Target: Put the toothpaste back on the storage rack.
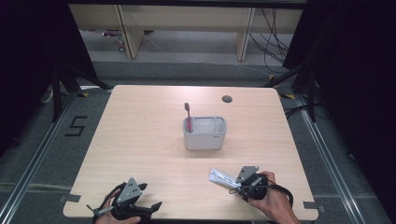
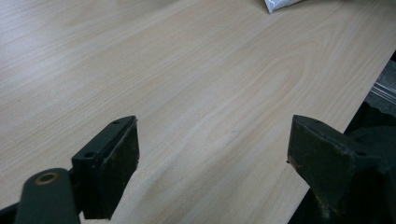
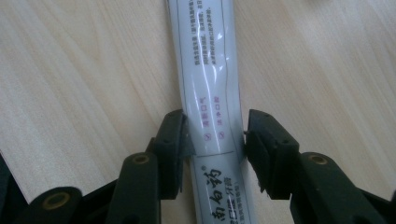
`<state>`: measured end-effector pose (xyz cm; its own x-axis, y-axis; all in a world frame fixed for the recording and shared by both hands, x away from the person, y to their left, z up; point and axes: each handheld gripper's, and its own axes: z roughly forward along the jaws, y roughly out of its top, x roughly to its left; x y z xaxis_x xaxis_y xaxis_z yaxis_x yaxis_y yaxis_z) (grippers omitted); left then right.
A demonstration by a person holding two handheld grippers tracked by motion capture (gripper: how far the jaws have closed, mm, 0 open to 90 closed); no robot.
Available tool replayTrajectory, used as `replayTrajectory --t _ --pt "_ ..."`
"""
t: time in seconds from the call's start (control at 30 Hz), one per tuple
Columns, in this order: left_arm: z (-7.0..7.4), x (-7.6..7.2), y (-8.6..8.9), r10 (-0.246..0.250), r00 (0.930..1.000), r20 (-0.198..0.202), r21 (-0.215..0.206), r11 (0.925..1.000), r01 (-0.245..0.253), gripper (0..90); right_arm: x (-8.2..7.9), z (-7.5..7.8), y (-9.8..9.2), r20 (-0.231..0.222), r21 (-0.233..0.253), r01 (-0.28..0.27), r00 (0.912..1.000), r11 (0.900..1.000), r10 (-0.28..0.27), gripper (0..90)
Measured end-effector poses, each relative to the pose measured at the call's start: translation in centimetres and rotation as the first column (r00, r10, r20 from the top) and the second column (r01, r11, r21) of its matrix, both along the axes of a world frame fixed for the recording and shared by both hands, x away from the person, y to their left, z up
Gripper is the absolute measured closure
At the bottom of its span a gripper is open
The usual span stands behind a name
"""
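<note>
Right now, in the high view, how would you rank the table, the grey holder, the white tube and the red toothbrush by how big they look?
1. Table, by far.
2. Grey holder.
3. White tube and red toothbrush: unsure. The right gripper covers part of the tube, and the toothbrush stands partly inside the holder.

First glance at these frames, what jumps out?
The right gripper is clamped on a white toothpaste tube lying near the table's front edge. At the centre stands a grey holder with a red toothbrush upright in its left compartment. The left gripper hangs open over bare wood.
</note>
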<state>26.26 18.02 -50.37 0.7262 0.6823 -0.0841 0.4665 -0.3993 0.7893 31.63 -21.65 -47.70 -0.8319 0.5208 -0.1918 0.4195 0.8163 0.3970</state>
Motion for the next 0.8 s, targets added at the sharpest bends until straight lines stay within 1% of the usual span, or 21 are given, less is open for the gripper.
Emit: replayTrajectory --t 0.07,0.1,0.13,0.2,0.23,0.27,0.3,0.33,0.37,0.4,0.43,0.47,0.5,0.53,0.6,0.63,0.67,0.73,0.77,0.8 --pt "-0.1 0.0 0.0 -0.004 1.0000 0.003 0.001 1.0000 0.004 16.3 0.1 0.1 0.0 0.003 -0.021 -0.009 1.0000 1.000 0.009 59.7" --pt "-0.1 0.0 -0.1 -0.006 1.0000 0.006 0.000 1.0000 0.006 16.3 0.0 0.1 0.2 -0.007 -0.012 0.004 1.0000 1.000 -0.004 60.2" --pt "-0.1 0.0 -0.1 -0.006 1.0000 0.006 0.000 1.0000 0.006 16.2 0.0 0.1 0.2 -0.007 -0.012 0.004 1.0000 1.000 -0.004 60.2" --pt "0.0 0.0 0.0 -0.002 1.0000 0.001 0.002 1.0000 0.002 16.2 0.3 0.2 0.5 -0.017 -0.033 -0.018 0.9997 0.999 0.017 61.6" --pt "0.0 0.0 0.0 -0.002 1.0000 0.000 0.003 1.0000 0.002 16.3 0.2 0.3 0.6 -0.021 -0.043 -0.003 0.9998 0.999 0.002 62.1" --pt "0.0 0.0 0.0 -0.002 1.0000 0.000 0.002 1.0000 0.002 16.3 0.3 0.3 0.6 -0.017 -0.047 -0.023 0.9996 0.999 0.022 62.6" --pt "0.0 0.0 0.0 -0.002 1.0000 0.000 0.003 1.0000 0.002 16.3 0.3 0.4 0.7 -0.018 -0.057 -0.022 0.9996 0.998 0.021 63.6" --pt "0.0 0.0 0.0 -0.002 1.0000 0.001 0.002 1.0000 0.002 16.3 0.3 0.5 0.8 -0.023 -0.061 -0.006 0.9997 0.998 0.005 65.4" --pt "0.0 0.0 0.0 -0.002 1.0000 0.000 0.002 1.0000 0.002 16.3 0.5 0.6 0.8 -0.023 -0.066 -0.028 0.9994 0.997 0.026 66.9" --pt "-0.1 0.0 -0.1 -0.004 1.0000 0.004 -0.001 1.0000 0.004 16.3 0.5 0.7 0.8 -0.027 -0.069 -0.018 0.9995 0.997 0.016 68.0" --pt "-0.1 0.0 -0.1 -0.006 1.0000 0.006 0.002 1.0000 0.006 16.3 0.6 0.8 0.8 -0.032 -0.073 -0.009 0.9995 0.997 0.006 69.1" --pt "-0.1 0.1 0.0 -0.007 0.9999 0.008 0.017 0.9998 0.007 16.3 0.8 0.9 0.8 -0.034 -0.074 -0.023 0.9992 0.997 0.020 69.9" --pt "-0.1 0.0 -0.1 -0.002 1.0000 0.002 0.005 1.0000 0.002 16.3 0.9 1.0 0.7 -0.040 -0.077 -0.023 0.9990 0.997 0.019 70.1" --pt "0.0 -0.1 -0.1 -0.001 1.0000 0.000 0.005 1.0000 0.001 16.3 1.1 1.0 0.7 -0.047 -0.077 -0.025 0.9987 0.997 0.021 70.4" --pt "0.0 -0.1 -0.1 -0.003 1.0000 -0.001 0.007 1.0000 0.003 16.3 1.2 1.1 0.8 -0.066 -0.083 -0.004 0.9978 0.997 -0.002 70.9" --pt "0.0 -0.1 -0.1 -0.002 1.0000 0.000 0.006 1.0000 0.002 16.3 1.4 1.1 0.8 -0.068 -0.086 -0.016 0.9976 0.996 0.011 71.1" --pt "0.0 0.0 0.0 -0.003 1.0000 0.006 0.021 0.9998 0.003 16.3 1.5 1.1 0.9 -0.069 -0.090 -0.020 0.9975 0.996 0.014 71.2" --pt "0.0 0.0 0.0 -0.001 1.0000 0.008 0.021 0.9998 0.001 16.4 1.6 1.2 0.9 -0.083 -0.096 -0.003 0.9965 0.995 -0.005 71.7" --pt "0.0 0.0 0.0 -0.001 1.0000 0.007 0.009 1.0000 0.001 16.4 1.8 1.2 1.0 -0.089 -0.100 -0.010 0.9960 0.995 0.001 71.9" --pt "0.0 0.0 0.0 -0.001 1.0000 0.009 0.011 0.9999 0.001 16.4 1.9 1.2 1.0 -0.093 -0.102 -0.016 0.9956 0.995 0.007 72.0"
